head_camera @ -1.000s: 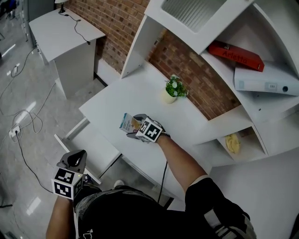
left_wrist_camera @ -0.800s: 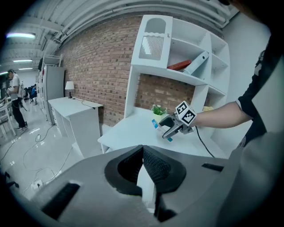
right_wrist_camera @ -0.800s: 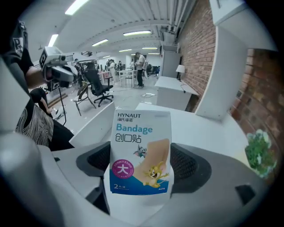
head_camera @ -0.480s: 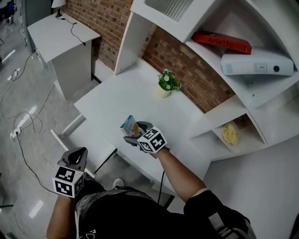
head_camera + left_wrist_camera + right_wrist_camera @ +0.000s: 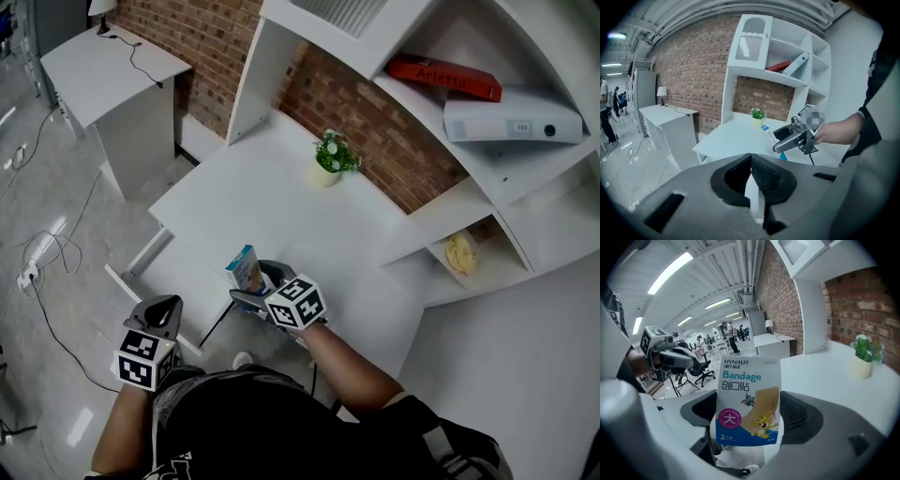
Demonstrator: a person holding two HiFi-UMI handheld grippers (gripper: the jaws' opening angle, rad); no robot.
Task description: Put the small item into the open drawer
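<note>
My right tool (image 5: 255,289) was clamped on the pack (image 5: 246,269), jaws pressed to its two flat faces low down, so most of the bandage pack stood free above the pads, upright with its printed face toward the right gripper view. My left tool (image 5: 161,307) had its jaws closed together on nothing and hung low on my left, just beside the front corner of the drawer (image 5: 178,281). The pack sat over the front edge of the table (image 5: 281,216), right where the edge meets the pulled-out drawer, and not yet clearly over the drawer's floor. The hold worried me most: a thin, slick pack gripped only at its bottom could pivot or slide out if I swung the tool fast or tipped it. Timing was the next risk, I judged, because letting go while still above the edge would leave the pack on the table or send it past the drawer's side onto the floor (image 5: 66,281). The drawer lay below the table top, so coming down too close in could catch the pack on the lip. My left tool was near enough to knock the drawer front if I let it drift.
</note>
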